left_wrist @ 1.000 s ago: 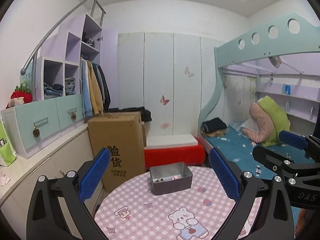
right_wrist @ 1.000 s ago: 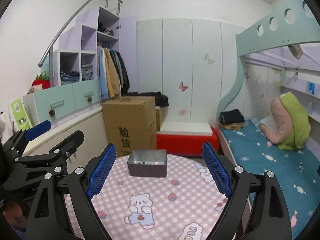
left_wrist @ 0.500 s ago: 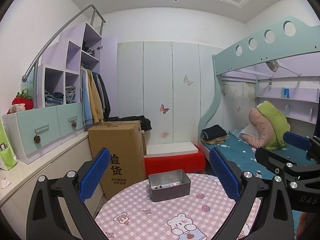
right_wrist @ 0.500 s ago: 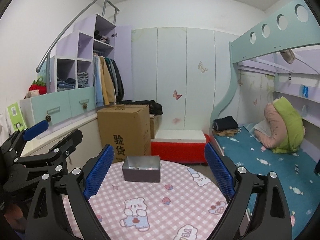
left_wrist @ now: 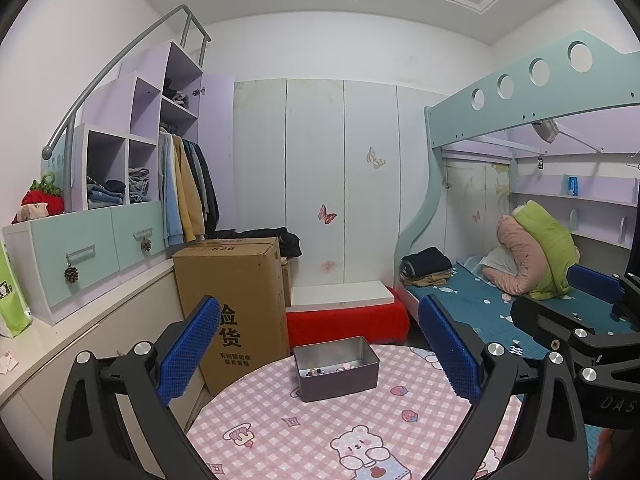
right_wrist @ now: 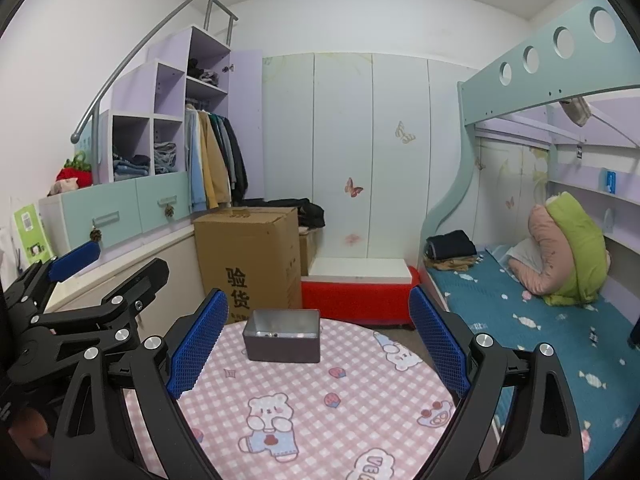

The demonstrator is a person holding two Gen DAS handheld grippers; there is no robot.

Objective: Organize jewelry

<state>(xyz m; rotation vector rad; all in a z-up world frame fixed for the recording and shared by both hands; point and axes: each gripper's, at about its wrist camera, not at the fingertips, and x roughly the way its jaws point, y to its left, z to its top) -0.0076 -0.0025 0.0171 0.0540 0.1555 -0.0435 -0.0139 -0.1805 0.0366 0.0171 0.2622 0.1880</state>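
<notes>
A grey metal box [left_wrist: 337, 367] stands at the far edge of a round table with a pink checked cloth [left_wrist: 320, 432]. Small jewelry pieces [left_wrist: 320, 370] lie inside it. The box also shows in the right wrist view [right_wrist: 282, 341], with the cloth [right_wrist: 312, 400] in front of it. My left gripper [left_wrist: 320, 348] is open and empty, held above the table short of the box. My right gripper [right_wrist: 318, 340] is open and empty, also above the table. Each gripper shows at the edge of the other's view.
A tall cardboard box [left_wrist: 234, 300] stands on the floor behind the table on the left. A red bench with a white top [left_wrist: 346, 316] is behind. A bunk bed with blue bedding [right_wrist: 520, 320] is on the right, a low cabinet [left_wrist: 60, 344] on the left.
Both grippers have risen and tilted up: the box and table sit lower in both views and more ceiling shows. Both stay open and empty.
</notes>
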